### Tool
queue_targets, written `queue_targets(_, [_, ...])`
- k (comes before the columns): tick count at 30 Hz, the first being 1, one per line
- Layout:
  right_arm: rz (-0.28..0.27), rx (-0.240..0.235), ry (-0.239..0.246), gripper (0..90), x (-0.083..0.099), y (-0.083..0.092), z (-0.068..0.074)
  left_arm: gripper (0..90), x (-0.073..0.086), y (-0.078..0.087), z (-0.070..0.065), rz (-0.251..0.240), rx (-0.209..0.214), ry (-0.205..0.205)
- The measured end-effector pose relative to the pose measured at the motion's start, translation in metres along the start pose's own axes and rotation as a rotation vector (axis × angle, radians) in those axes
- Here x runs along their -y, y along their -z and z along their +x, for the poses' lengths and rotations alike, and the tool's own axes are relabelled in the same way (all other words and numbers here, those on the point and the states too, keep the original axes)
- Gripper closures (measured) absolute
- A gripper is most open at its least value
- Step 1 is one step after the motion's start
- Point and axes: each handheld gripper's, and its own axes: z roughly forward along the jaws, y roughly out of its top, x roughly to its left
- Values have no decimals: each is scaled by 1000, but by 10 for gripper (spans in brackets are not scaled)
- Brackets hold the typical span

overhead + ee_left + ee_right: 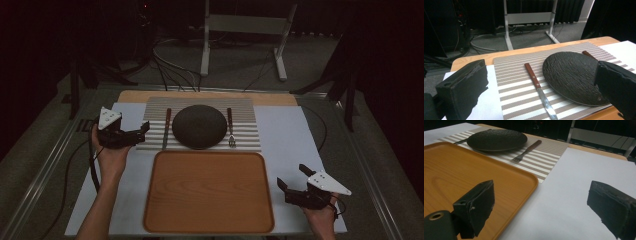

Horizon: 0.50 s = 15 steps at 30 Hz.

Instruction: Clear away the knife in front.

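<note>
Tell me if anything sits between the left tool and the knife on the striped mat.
Nothing visible does. The left tool hovers open at the mat's left edge, and only bare mat lies between it and the knife. The dark plate sits beyond the knife, not in the path.

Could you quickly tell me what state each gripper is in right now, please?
Left gripper: open, holding nothing, beside the knife.
Right gripper: open, holding nothing, right of the tray.

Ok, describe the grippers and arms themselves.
Both the left gripper and the right gripper are black, with two blocky, rough-edged jaws and a pale three-cornered plate on top. A dark cable trails from the left one. The forearms are bare, no sleeves.
</note>
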Motion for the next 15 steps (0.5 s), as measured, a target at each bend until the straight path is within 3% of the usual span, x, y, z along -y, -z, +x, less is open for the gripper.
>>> queue_targets(15, [7, 1, -2, 75, 1, -1, -1, 0, -9, -26, 4, 69, -32, -33])
